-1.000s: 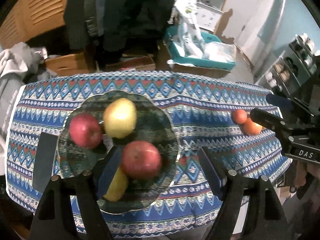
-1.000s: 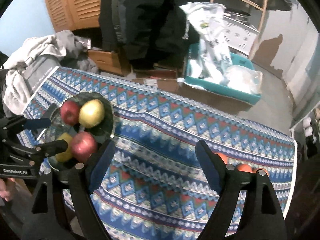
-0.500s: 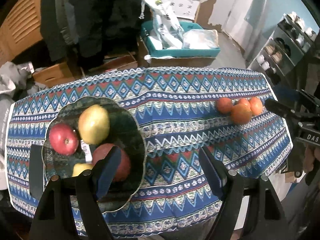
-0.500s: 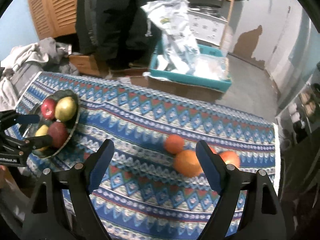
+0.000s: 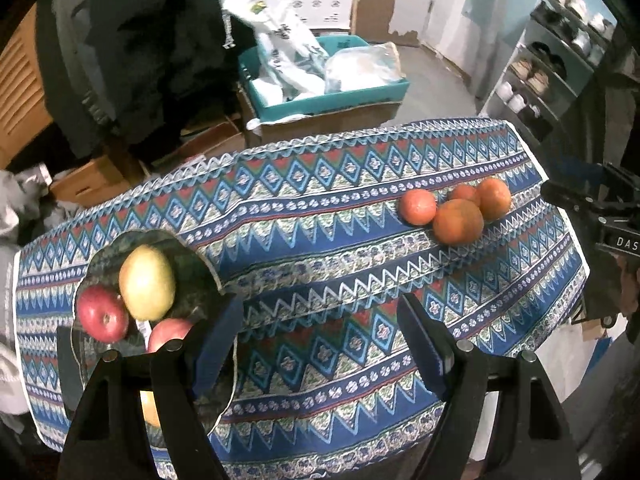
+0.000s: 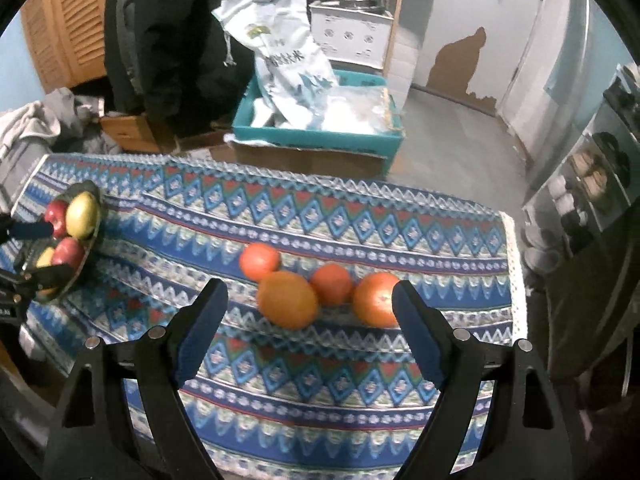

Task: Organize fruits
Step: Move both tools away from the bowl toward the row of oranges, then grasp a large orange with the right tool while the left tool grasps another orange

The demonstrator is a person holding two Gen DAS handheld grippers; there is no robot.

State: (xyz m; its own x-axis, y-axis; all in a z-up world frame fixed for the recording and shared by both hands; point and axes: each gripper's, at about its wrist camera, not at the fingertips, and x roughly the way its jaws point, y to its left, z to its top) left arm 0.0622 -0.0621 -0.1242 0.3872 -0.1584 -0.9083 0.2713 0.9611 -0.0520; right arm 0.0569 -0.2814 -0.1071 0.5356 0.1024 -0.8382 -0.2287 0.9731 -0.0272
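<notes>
- Right tongs (image 6: 308,316) hang wide open above four oranges (image 6: 287,299), gripping nothing; the fruit sits clustered on the bench (image 6: 360,384)
- Left tongs (image 5: 320,340) gape too, empty; apples (image 5: 147,282) lie in the glass plate (image 5: 200,268) at the bench's left end

A grey floor (image 6: 448,136) is seen beyond the patterned tablecloth (image 6: 360,216). A teal crate (image 6: 320,140) is set on cardboard at far centre; louvred wooden doors (image 6: 68,24) are placed far left, shelving (image 6: 600,168) right.
</notes>
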